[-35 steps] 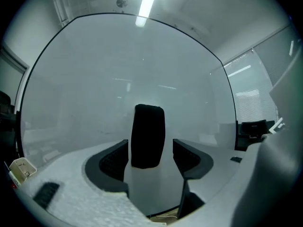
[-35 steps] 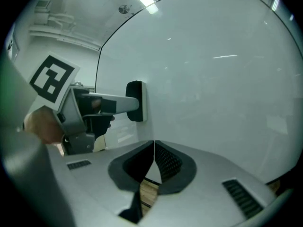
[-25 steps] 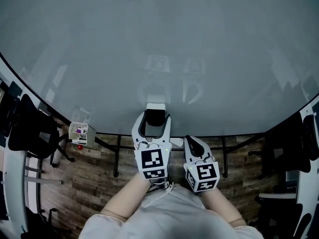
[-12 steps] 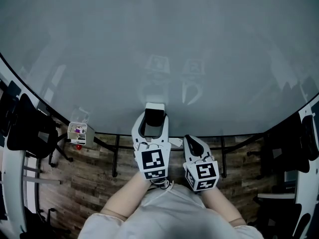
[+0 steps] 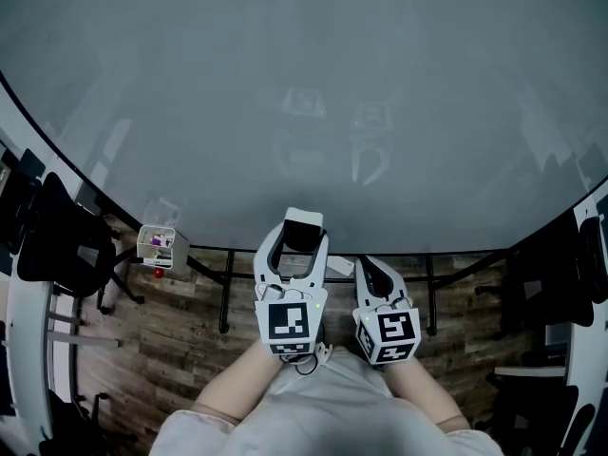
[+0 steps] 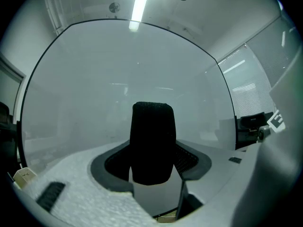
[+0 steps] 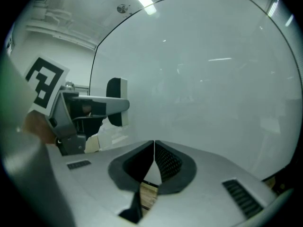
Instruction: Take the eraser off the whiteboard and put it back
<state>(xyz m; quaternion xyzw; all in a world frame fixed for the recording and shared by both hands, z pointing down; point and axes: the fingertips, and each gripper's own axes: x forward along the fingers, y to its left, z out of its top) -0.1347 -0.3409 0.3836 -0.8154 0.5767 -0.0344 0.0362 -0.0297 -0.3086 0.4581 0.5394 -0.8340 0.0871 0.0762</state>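
Your left tool (image 5: 302,230) has just been closing and now clamps the eraser (image 6: 152,145) by its sides, near the whiteboard (image 5: 304,84) bottom edge. The grip is out at the tips, so a twist could drop it to the floor (image 5: 190,340). Right tool (image 5: 369,264) is pinched closed, empty.

In the head view the whiteboard (image 5: 304,93) fills the whole upper part of the frame. Below its lower edge the floor (image 5: 180,350) runs across the bottom, with the stand bars (image 5: 225,293) crossing it at lower centre. The eraser (image 5: 304,222) sits at centre frame in front of the board's lower edge, between the jaws of the left gripper (image 5: 301,240), which have just been closing onto it; the right gripper (image 5: 369,269) lies just to its right, jaws together. A small box (image 5: 157,242) sits by the board's lower left edge, one chair (image 5: 52,245) stands at the far left, and another chair (image 5: 560,274) at the far right.
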